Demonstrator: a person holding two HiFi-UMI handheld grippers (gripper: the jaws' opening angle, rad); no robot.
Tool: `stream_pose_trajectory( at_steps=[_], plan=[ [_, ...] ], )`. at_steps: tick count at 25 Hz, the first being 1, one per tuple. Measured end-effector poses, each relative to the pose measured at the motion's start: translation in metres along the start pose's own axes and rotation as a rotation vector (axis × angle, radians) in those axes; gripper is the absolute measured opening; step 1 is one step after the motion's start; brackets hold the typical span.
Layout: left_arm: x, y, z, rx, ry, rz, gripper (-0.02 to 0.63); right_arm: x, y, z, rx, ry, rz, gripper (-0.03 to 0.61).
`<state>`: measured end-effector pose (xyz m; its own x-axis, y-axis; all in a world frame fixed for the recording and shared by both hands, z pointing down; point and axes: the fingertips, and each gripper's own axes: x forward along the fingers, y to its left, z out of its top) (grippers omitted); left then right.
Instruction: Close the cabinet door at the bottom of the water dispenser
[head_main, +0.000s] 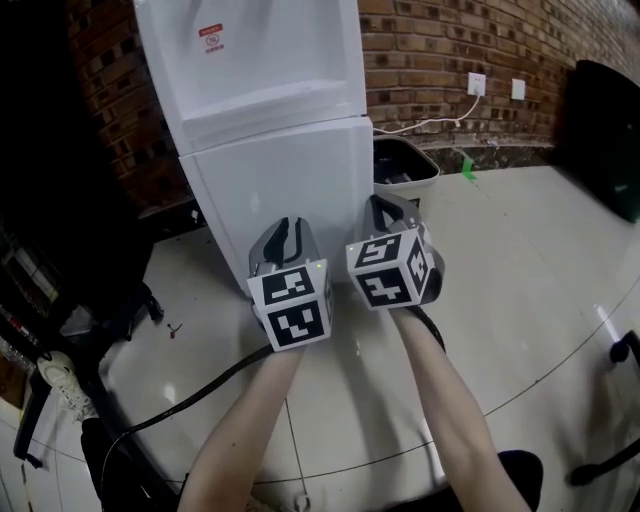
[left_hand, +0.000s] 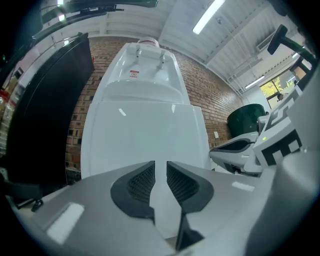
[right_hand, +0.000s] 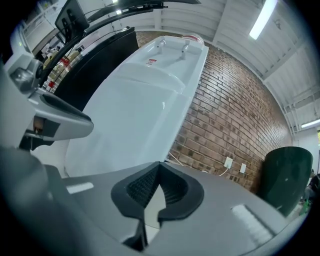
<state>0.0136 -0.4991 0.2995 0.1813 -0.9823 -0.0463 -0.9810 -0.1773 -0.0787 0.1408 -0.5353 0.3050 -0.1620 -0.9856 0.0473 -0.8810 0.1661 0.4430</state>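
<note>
Near the white cabinet door (head_main: 290, 185), left gripper (left_hand: 160, 175) jaws stood slightly apart (nothing between); right gripper (right_hand: 156, 175) pressed together.

Smooth plastic, rough brick, polished floor
The water dispenser (head_main: 250, 60) and its cabinet door (head_main: 290, 180) are finished in smooth, glossy white plastic; the wall (head_main: 450, 40) behind it is laid in rough matt brick, the floor (head_main: 520, 270) beside it in shiny pale tile.
</note>
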Motion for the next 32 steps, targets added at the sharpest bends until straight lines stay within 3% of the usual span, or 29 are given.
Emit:
stream_pose_trajectory(
  at_steps=[5, 9, 13, 32],
  plan=[
    [0.010, 0.012, -0.009, -0.045, 0.019, 0.018, 0.057, 0.018, 0.003, 0.000, -0.060, 0.016, 0.017, 0.000],
    [0.015, 0.021, -0.009, -0.029, 0.017, 0.029, 0.057, 0.031, 0.021, 0.002, -0.132, 0.014, 0.061, 0.000],
    [0.017, 0.026, -0.005, -0.035, 0.008, 0.030, 0.057, 0.037, 0.027, 0.000, -0.076, 0.023, 0.064, 0.000],
    [0.015, 0.037, -0.016, -0.069, 0.034, 0.046, 0.057, 0.035, 0.028, 0.002, -0.053, 0.001, 0.073, 0.000]
  ],
)
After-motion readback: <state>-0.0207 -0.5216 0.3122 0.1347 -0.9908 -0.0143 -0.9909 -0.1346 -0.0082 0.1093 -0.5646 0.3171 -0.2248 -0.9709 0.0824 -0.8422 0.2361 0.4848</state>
